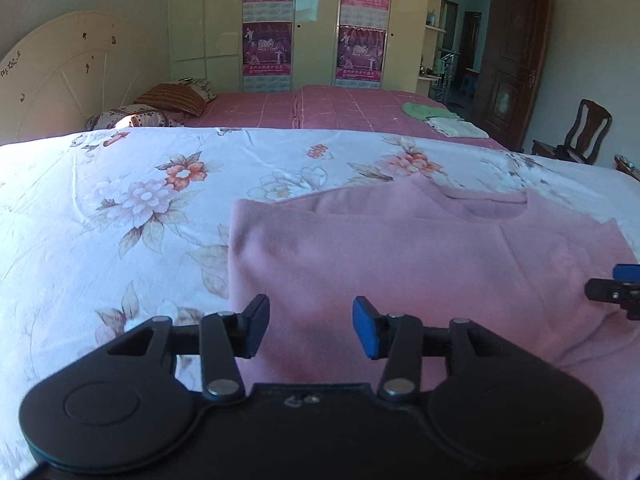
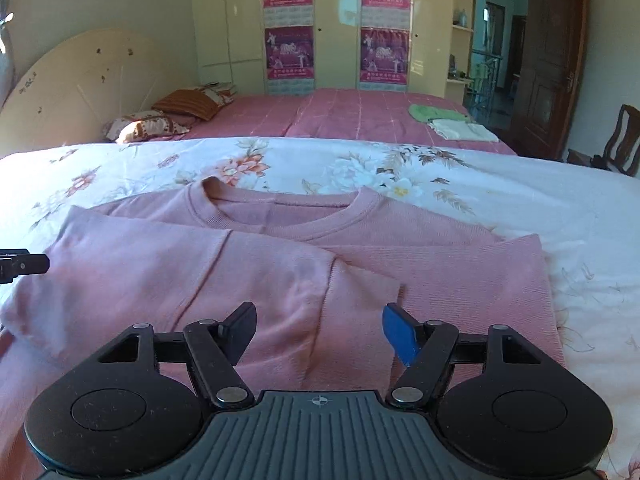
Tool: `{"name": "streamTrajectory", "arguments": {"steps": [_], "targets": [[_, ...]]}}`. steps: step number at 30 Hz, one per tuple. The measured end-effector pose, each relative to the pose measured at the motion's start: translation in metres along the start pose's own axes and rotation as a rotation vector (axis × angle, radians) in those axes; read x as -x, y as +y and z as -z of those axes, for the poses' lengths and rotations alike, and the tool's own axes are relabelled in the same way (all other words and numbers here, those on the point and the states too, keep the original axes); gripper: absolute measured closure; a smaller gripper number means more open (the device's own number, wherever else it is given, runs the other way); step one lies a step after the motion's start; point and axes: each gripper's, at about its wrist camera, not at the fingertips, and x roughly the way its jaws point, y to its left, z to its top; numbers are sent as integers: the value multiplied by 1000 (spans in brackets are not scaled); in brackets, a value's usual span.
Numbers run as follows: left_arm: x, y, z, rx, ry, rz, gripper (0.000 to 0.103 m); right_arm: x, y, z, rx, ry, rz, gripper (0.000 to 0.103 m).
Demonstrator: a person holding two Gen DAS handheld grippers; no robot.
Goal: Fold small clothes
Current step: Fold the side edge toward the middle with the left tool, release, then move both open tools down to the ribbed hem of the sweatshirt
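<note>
The pink sweater's [image 1: 420, 264] near hem is hidden behind the left gripper [image 1: 311, 328] body, and its right side runs off the frame edge. In the right wrist view the left gripper [image 2: 24, 266] is cut off at the left edge. Print on the wardrobe posters [image 2: 288, 54] is too small to read.

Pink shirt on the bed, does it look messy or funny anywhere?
Nothing is torn or spilled. The pink shirt lies flat on the floral sheet, both sleeves folded across the front; they overlap slightly crookedly, with soft wrinkles.
</note>
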Motion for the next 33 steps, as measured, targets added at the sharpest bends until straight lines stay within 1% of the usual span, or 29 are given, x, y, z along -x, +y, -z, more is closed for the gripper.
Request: {"name": "streamTrajectory", "arguments": {"steps": [1, 3, 4, 5, 6, 8, 9, 11, 14, 16, 18, 21, 24, 26, 28, 29, 31, 33], "targets": [[1, -3, 7, 5, 14, 7, 57, -3, 3, 5, 11, 21, -2, 33], [-4, -5, 21, 7, 63, -3, 56, -11, 4, 17, 24, 65, 25, 33], [-7, -2, 29, 11, 63, -10, 55, -10, 3, 20, 25, 58, 34, 33], [-5, -1, 32, 7, 41, -16, 54, -9, 1, 20, 17, 64, 47, 33], [-3, 0, 32, 7, 42, -20, 55, -6, -3, 19, -9, 74, 46, 33], [4, 1, 29, 46, 56, -20, 57, 6, -9, 19, -48, 67, 31, 33], [10, -1, 28, 65, 57, -10, 57, 17, -10, 20, -50, 48, 27, 33], [25, -7, 30, 64, 50, 5, 57, 33, -6, 24, -29, 30, 23, 33], [44, -22, 41, 53, 58, 42, 57, 52, 0, 36, -23, 41, -27, 33], [55, -38, 53, 49, 68, 67, 57, 61, 8, 46, -12, 47, -61, 33], [61, -56, 63, 29, 82, 87, 57, 68, 23, 55, 21, 54, -99, 33], [65, -82, 78, 5, 102, 100, 57, 71, 43, 69, 77, 64, -135, 33], [65, -92, 89, -4, 119, 73, 54, 74, 51, 85, 127, 83, -158, 33], [67, -93, 96, -15, 101, 44, 50, 75, 52, 98, 185, 103, -143, 33], [71, -92, 101, -29, 94, 12, 45, 82, 39, 110, 184, 95, -140, 33], [73, -91, 103, -34, 94, -3, 44, 86, 31, 114, 181, 94, -131, 33], [77, -88, 106, -26, 95, -32, 40, 94, 13, 120, 173, 91, -112, 33], [81, -86, 108, -11, 97, -54, 39, 101, -7, 125, 148, 96, -108, 33]]}}
